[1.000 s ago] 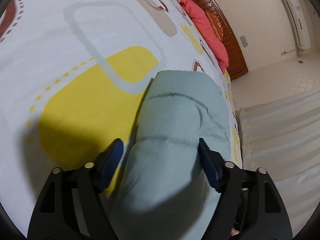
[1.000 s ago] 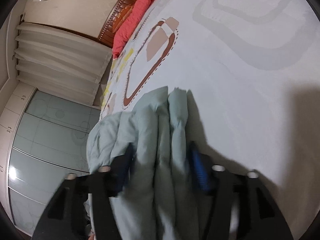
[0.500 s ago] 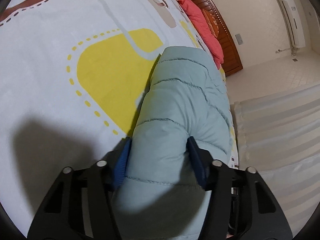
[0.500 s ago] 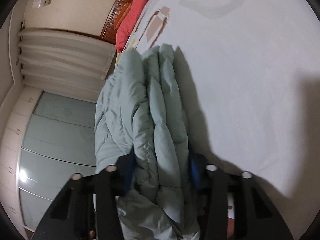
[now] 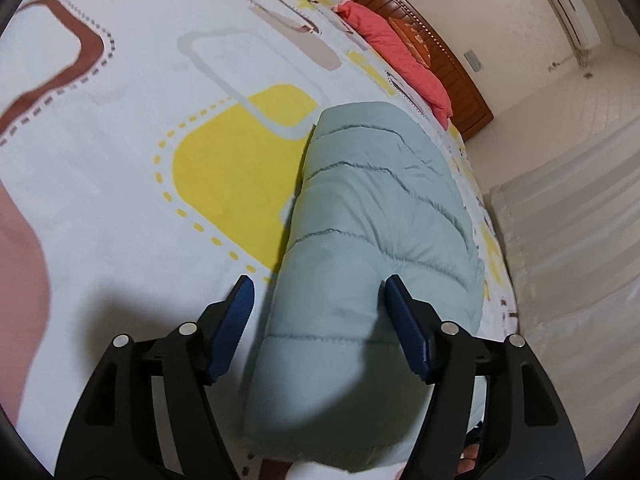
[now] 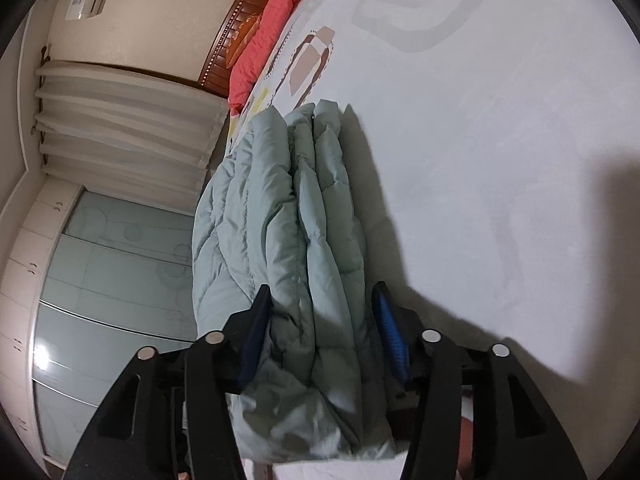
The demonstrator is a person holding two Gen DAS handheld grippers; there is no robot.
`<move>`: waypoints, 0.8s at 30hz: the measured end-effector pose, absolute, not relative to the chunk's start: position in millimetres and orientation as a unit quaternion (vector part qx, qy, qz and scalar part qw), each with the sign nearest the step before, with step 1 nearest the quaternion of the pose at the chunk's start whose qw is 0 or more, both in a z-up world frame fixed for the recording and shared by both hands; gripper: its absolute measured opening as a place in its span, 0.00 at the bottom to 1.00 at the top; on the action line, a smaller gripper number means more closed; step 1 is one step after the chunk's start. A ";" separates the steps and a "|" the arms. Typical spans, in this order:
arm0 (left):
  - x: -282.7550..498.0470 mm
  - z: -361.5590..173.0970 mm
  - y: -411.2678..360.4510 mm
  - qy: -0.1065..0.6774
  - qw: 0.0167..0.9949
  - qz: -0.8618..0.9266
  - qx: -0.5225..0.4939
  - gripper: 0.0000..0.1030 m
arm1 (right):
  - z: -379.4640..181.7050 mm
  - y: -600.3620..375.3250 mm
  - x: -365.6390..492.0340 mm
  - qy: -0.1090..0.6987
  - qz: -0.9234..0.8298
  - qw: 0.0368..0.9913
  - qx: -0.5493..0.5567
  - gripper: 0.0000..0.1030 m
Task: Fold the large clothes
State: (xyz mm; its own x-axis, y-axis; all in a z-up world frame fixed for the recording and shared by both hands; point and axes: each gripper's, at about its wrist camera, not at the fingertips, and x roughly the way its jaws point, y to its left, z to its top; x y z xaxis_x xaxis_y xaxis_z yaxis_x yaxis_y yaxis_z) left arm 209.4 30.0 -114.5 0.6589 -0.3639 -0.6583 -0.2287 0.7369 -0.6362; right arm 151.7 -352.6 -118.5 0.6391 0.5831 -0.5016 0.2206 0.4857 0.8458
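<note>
Straddling folded quilted jacket [image 5: 372, 240] on bed [image 5: 120, 200] w/ both grippers: left gripper [image 5: 318, 296] jaws opening, pads clear of fabric; right gripper [image 6: 320, 304] opening too, bundle between. Puffy, soft, light, prob. slippery; grip deep across stacked layers.

Folded jacket [image 5: 372, 216] on the bed [image 5: 120, 184] near its edge, pillow [image 5: 396, 52] beyond against the headboard [image 5: 452, 64].

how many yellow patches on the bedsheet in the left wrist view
4 clear ones on the bedsheet: a large one beside the green quilted jacket, an outlined one at the top, and two along the far edge. More may lie under the jacket.
</note>
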 end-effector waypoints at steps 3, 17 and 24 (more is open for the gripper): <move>202.3 -112.6 30.9 0.413 0.837 -0.037 -0.357 0.67 | -115.3 -355.1 142.6 0.405 0.118 0.761 0.493 0.52; 159.6 -98.7 20.4 0.425 0.869 -0.014 -0.255 0.69 | -99.6 -359.1 106.3 0.404 0.102 0.780 0.466 0.53; 136.4 -87.5 10.9 0.412 0.893 0.000 -0.180 0.75 | -87.2 -349.7 88.8 0.418 0.080 0.809 0.405 0.53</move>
